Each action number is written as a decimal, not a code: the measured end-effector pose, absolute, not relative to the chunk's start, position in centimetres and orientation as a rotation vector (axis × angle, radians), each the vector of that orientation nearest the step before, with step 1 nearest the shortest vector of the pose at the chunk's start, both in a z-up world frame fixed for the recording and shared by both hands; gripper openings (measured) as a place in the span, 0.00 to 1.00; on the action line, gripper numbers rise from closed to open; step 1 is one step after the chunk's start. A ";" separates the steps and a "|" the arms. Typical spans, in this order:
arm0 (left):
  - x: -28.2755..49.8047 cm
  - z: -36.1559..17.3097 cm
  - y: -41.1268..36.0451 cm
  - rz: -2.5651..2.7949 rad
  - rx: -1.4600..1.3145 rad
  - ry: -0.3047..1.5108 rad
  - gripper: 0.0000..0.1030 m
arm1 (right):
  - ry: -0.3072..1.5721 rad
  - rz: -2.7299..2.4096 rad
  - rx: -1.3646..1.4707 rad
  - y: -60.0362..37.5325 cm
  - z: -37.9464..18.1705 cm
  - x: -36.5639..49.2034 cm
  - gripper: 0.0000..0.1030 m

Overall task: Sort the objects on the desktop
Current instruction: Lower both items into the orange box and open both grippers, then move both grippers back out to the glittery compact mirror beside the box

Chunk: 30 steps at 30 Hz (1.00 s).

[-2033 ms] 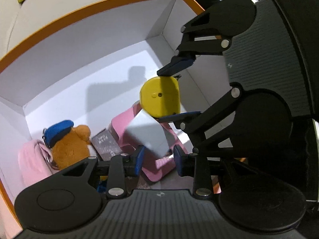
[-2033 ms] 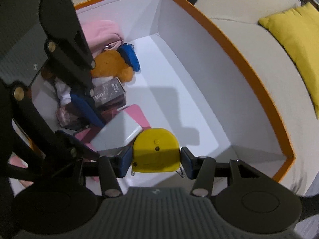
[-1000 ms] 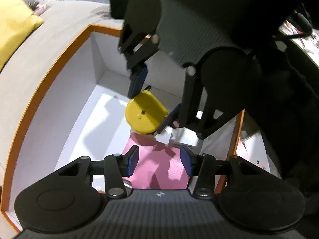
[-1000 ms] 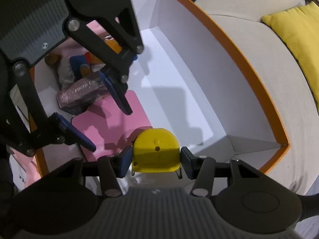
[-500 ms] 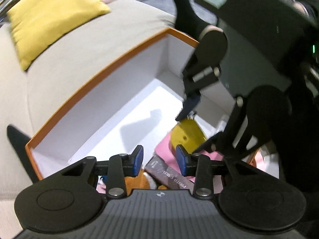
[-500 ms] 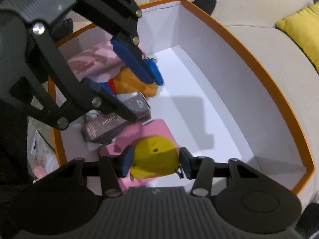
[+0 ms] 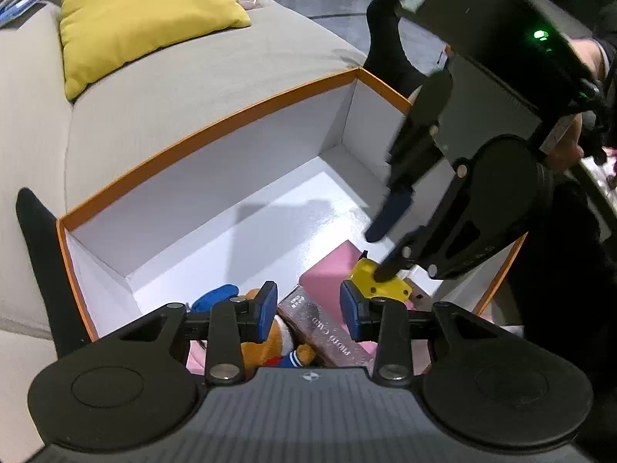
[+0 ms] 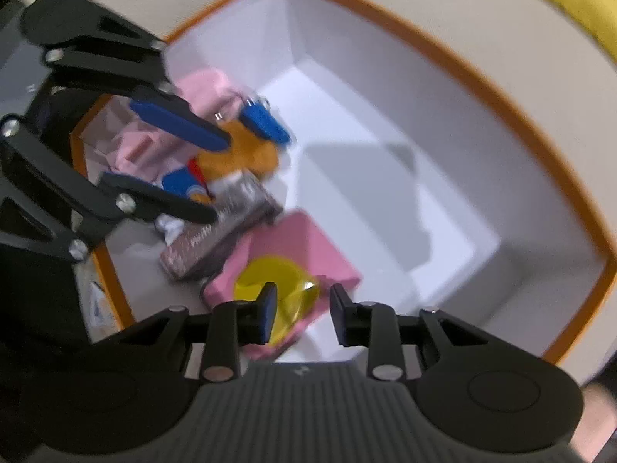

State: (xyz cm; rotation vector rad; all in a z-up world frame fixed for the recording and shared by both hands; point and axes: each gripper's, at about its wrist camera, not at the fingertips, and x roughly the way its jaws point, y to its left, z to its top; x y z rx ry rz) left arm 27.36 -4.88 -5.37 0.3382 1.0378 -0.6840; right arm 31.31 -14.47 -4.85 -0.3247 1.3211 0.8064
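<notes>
Two handheld grippers hang over an open white box with an orange rim (image 7: 200, 131), which sits against a grey sofa (image 7: 185, 65) bearing a yellow cushion (image 7: 142, 11) at the upper left of the left wrist view. In that view the left gripper (image 7: 308, 310), at the bottom centre, has its blue pads parted with nothing pressed between them; below the gap lie a brown box printed "PHOTO CARD" (image 7: 327, 332) and an orange plush toy with a blue cap (image 7: 266, 332). The right gripper (image 7: 380, 249) reaches in from the upper right, its fingers spread, one tip just at the yellow tape measure (image 7: 376, 283). The blurred right wrist view shows that gripper (image 8: 302, 314) released at the bottom centre: the tape measure (image 8: 275, 285) lies on a pink flat case (image 8: 304, 247) on the box floor, partly behind the left-hand pad, and the pads do not clamp it. Whether the pad touches it cannot be told through the blur. The brown box, the plush toy and a pink cloth item (image 8: 204, 88) crowd the left end of the box, under the other gripper's fingers; the right half of the floor (image 8: 385, 193) is bare white.
</notes>
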 end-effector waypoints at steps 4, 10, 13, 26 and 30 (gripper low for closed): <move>28.2 -5.9 -5.1 -0.680 0.299 1.037 0.41 | 1.360 0.781 -0.217 -15.7 -6.4 31.4 0.32; 25.1 -4.6 -3.6 -0.671 0.275 1.044 0.41 | 1.416 0.782 0.006 -16.0 -7.7 31.9 0.24; 24.5 -4.5 -3.3 -0.667 0.269 1.054 0.41 | 1.455 0.753 0.054 -15.6 -7.7 31.5 0.20; 23.3 -4.8 -2.9 -0.677 0.257 1.067 0.41 | 1.546 0.434 0.360 -16.9 -8.3 30.6 0.19; 22.9 -4.6 -2.6 -0.674 0.248 1.064 0.41 | 1.550 0.456 0.325 -16.3 -9.0 30.7 0.22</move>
